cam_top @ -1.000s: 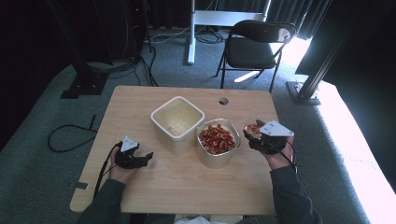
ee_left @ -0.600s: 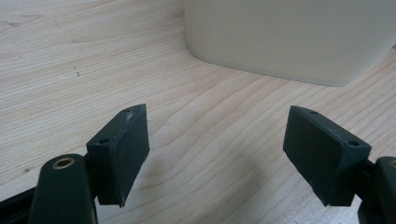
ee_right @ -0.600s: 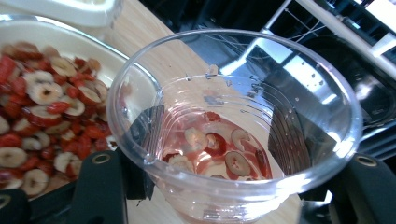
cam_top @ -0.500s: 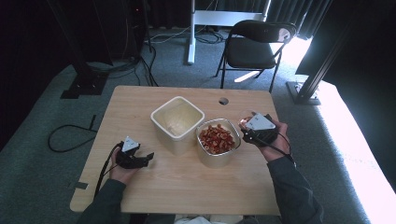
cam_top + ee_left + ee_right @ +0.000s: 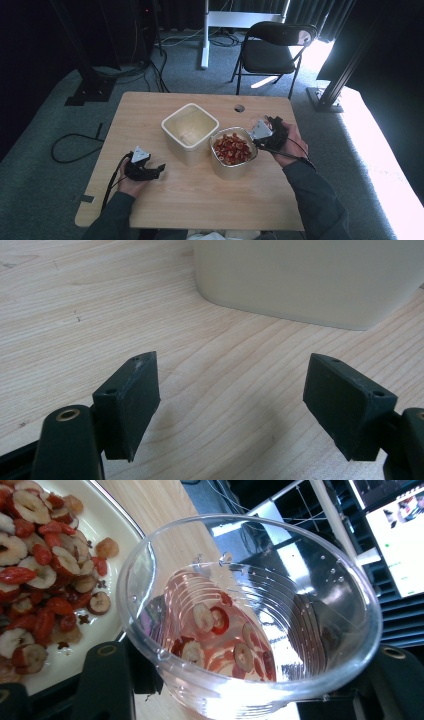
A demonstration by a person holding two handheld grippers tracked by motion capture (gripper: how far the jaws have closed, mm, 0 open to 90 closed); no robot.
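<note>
- Your right hand-held gripper (image 5: pixel 256 134) clamps a clear plastic cup (image 5: pixel 250 615), its black jaws pressed against the cup's sides; the jaws have just eased apart very slightly, with the cup between them.
- In the right gripper view the cup tilts toward the camera, and a few red-and-white dried fruit slices (image 5: pixel 220 635) lie in its lower part.
- The cup sits just to the right of the metal bowl (image 5: pixel 233 169), beside its rim, at the bowl's far right corner as seen from above.
- The metal bowl is heaped with the same red and pale dried fruit slices (image 5: pixel 231 148).
- A cream square container (image 5: pixel 190 128) stands touching the bowl's left side, holding a pale content that cannot be made out.
- Your left hand-held gripper (image 5: pixel 157 170) rests low on the wooden surface (image 5: pixel 150 107), well to the left of the bowl and nearer to you, its jaws wide apart with nothing between them.
- In the left gripper view those jaws point at the cream container's rounded lower wall (image 5: pixel 305 285), which stands apart from them.
- A black folding chair (image 5: pixel 272 50) stands beyond the surface, past the bowl.
</note>
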